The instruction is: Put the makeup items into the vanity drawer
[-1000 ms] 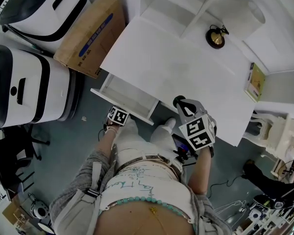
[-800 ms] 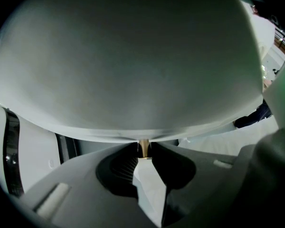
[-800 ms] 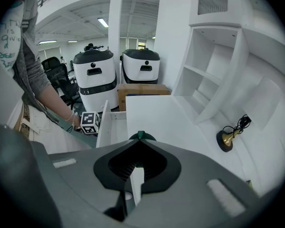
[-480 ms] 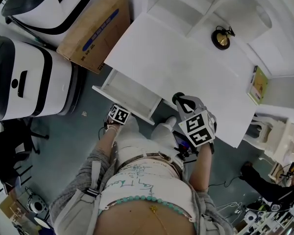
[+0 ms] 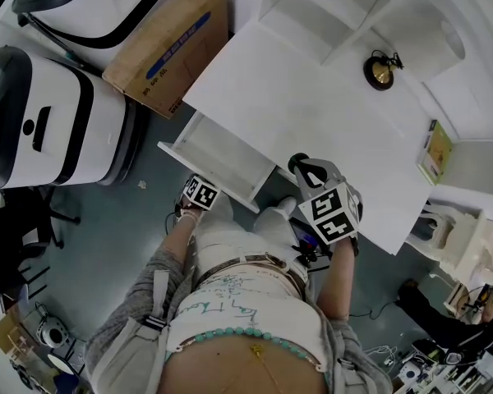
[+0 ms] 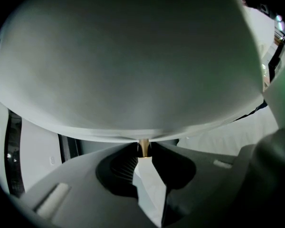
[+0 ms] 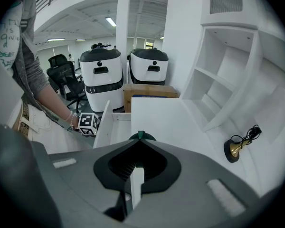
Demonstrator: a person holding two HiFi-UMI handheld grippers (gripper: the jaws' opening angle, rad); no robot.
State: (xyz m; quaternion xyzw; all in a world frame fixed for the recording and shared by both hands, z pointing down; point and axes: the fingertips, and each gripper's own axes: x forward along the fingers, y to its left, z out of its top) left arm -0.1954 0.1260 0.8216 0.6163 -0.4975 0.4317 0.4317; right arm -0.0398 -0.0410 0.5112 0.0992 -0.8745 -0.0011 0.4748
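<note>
Left gripper (image 6: pixel 143 152), clamped on knob (image 6: pixel 143 145) (hidden overhead)

**Camera placement: one overhead, two riding on my jaws.**

Head camera sits above my torso and faces steeply down, with the vanity top (image 5: pixel 312 113) far and the open drawer (image 5: pixel 218 158) left and nearer me. The left gripper (image 6: pixel 143 152) camera looks along my jaws, hard against a white panel (image 6: pixel 133 56) that fills the frame, with a brass knob (image 6: pixel 143 146) at the tips. The right gripper (image 7: pixel 140 139) camera looks from the near edge leftward across the top, past a dark green item (image 7: pixel 140 136) at its tips. It shares with the head view the top, drawer, left marker cube (image 5: pixel 199 194), cardboard box (image 5: pixel 168 43), white machines (image 5: pixel 49 121) and brass ornament (image 5: pixel 380 72).
</note>
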